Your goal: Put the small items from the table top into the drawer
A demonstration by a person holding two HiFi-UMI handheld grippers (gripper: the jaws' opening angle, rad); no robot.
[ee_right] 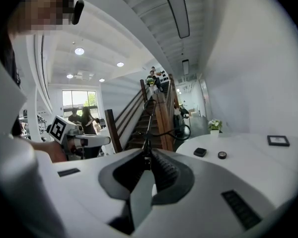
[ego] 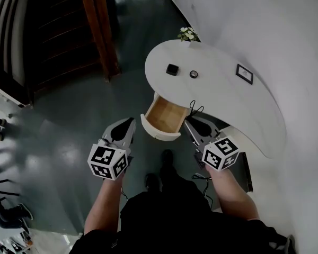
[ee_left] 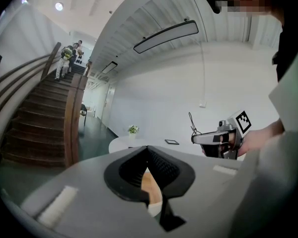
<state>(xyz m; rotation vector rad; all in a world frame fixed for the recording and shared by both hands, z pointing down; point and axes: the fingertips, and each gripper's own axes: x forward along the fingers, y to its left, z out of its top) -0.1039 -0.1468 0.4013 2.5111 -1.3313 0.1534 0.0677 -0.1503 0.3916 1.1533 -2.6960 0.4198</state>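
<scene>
Head view first: the left gripper (ego: 129, 123) and right gripper (ego: 191, 121) are both held low over the dark floor, either side of the open drawer (ego: 164, 116). Its wooden inside shows bare. On the white curved table (ego: 222, 105) sit a small black square item (ego: 172, 69) and, near it, a small round item (ego: 194, 74). A picture frame (ego: 244, 73) lies further right, and a plant (ego: 187, 34) stands at the far edge. Neither gripper is touching anything on the table.

Over to the left gripper view. The left gripper (ee_left: 148, 150) has its jaws pressed together at the tips, nothing pinched, and the drawer (ee_left: 149, 186) wood peeks through the gap lower down. The right gripper (ee_left: 216, 138) floats off to the right, with the plant (ee_left: 133, 129) and picture frame (ee_left: 172, 142) on the table beyond. A staircase (ee_left: 37, 128) climbs on the left.

Now the right gripper view. The right gripper (ee_right: 147, 157) likewise has its jaws together and holds nothing. The small black square item (ee_right: 200, 152) and small round item (ee_right: 222, 155) rest on the table (ee_right: 258, 162) off to the right, well clear of the tips, and the picture frame (ee_right: 278, 141) lies past them. The left gripper (ee_right: 84, 141) shows at the left.
</scene>
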